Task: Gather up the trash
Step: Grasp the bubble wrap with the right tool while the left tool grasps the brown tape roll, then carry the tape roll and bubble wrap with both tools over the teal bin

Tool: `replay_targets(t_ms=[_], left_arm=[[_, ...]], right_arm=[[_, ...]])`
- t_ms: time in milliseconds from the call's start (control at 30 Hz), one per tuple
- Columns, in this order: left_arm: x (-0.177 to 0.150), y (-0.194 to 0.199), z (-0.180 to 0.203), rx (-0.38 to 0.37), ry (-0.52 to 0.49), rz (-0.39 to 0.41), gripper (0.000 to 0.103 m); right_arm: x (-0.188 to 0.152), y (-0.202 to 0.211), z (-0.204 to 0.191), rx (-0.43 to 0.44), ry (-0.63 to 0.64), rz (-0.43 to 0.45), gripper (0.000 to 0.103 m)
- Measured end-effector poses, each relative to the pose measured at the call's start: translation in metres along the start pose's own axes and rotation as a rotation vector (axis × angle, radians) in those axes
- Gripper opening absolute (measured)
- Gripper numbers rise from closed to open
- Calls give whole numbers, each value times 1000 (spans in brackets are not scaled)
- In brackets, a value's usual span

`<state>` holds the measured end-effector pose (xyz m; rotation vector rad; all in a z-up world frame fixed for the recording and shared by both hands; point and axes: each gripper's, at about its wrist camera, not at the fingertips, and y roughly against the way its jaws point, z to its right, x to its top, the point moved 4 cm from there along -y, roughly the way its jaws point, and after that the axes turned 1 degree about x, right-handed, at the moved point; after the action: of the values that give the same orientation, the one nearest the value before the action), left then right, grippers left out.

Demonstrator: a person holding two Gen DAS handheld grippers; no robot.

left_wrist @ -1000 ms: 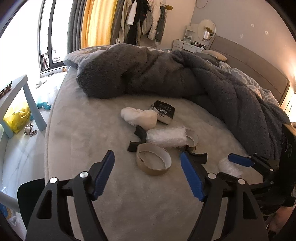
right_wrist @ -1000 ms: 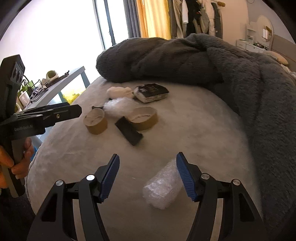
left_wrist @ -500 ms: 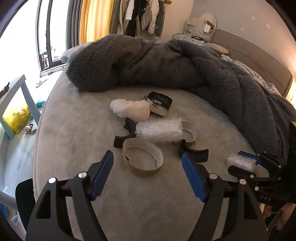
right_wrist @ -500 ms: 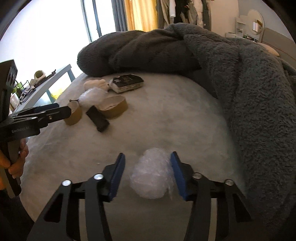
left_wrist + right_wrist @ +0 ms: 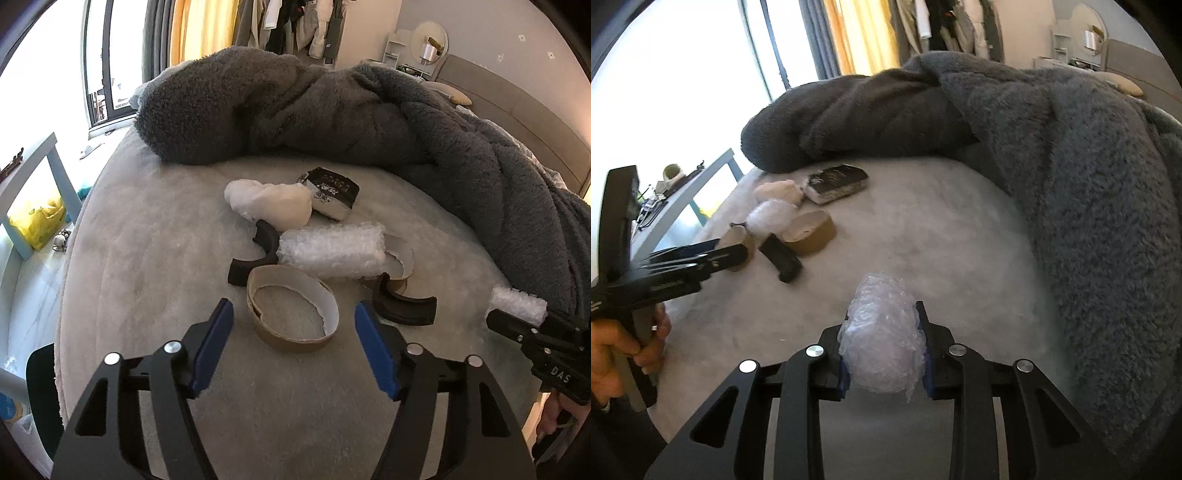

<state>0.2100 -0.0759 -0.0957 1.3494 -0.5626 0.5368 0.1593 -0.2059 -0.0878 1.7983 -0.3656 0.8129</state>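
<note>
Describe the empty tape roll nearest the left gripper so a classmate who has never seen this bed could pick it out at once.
Start at the pale bed below the heaped grey blanket, where a cluster of trash lies. At its near edge, just beyond the open left gripper, sits the empty tape roll. Unlike the second roll, half hidden behind the bubble wrap roll, it lies fully exposed, a brown cardboard ring with a torn white lining.

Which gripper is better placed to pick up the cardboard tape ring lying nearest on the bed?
Left. The left gripper is open, with the cardboard tape ring right ahead between its blue fingers. The right gripper has just closed on a bubble wrap wad, so it is occupied.
</note>
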Motion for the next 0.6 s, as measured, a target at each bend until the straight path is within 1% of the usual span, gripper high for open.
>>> replay_targets(t_ms=[67,100,133,167,367,600], left_arm=[[0,-2,0,2,-1,-3,60],[0,-3,0,2,-2,-6,58],[0,-4,0,2,-4,-12,53],[-1,-5,-1,4,-6,-16,52],[-2,-6,-4,-7,-8,-18,51],[-2,4,-13,-66,14,-11,51]], right_arm=[[2,1,-3,7,11,6,29],[4,1,-4,13,13,9,29],[6,1,-6,15,13,13,29],[8,2,-7,17,14,16,29],[22,2,-21,33,34,29,29],[36,-1,-46,55,61,37,29]])
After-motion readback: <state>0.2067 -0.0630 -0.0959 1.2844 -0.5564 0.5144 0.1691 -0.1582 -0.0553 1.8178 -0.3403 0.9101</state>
